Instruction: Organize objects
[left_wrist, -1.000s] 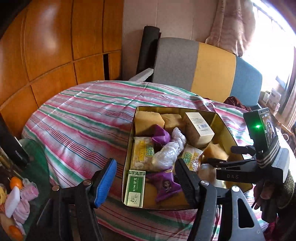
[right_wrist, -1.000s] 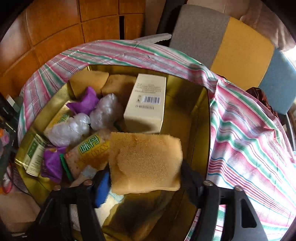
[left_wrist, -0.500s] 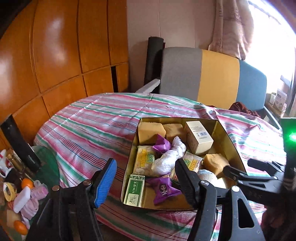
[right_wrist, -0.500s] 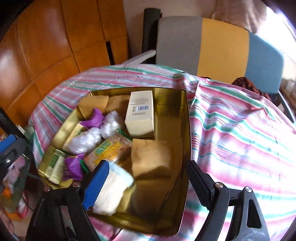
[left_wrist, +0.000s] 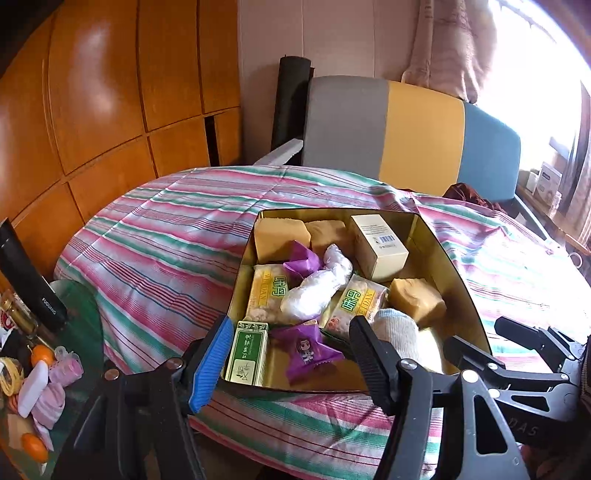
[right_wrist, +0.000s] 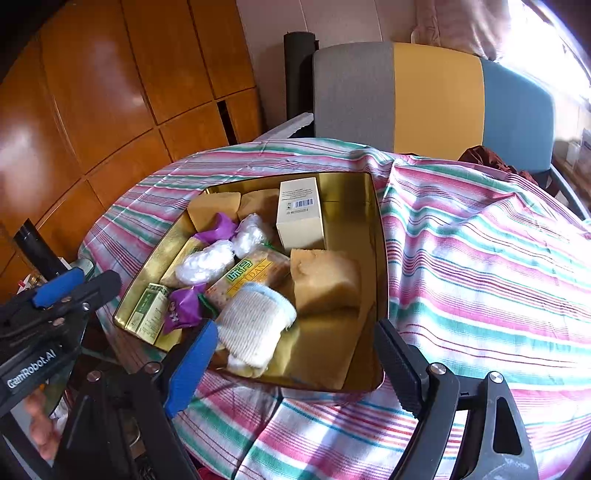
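Both my grippers, left (left_wrist: 288, 354) and right (right_wrist: 295, 360), hang spread and empty at the near edge of the gold tin (right_wrist: 380, 258), so I'd say the rolled sock (right_wrist: 255, 321) lying loose inside wants nudging flat beside the sponge (right_wrist: 325, 280).

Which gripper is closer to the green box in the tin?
Left. The left gripper hovers open at the tin's near-left corner, right beside the green box. The right gripper, also open, sits further along the near rim by the white roll.
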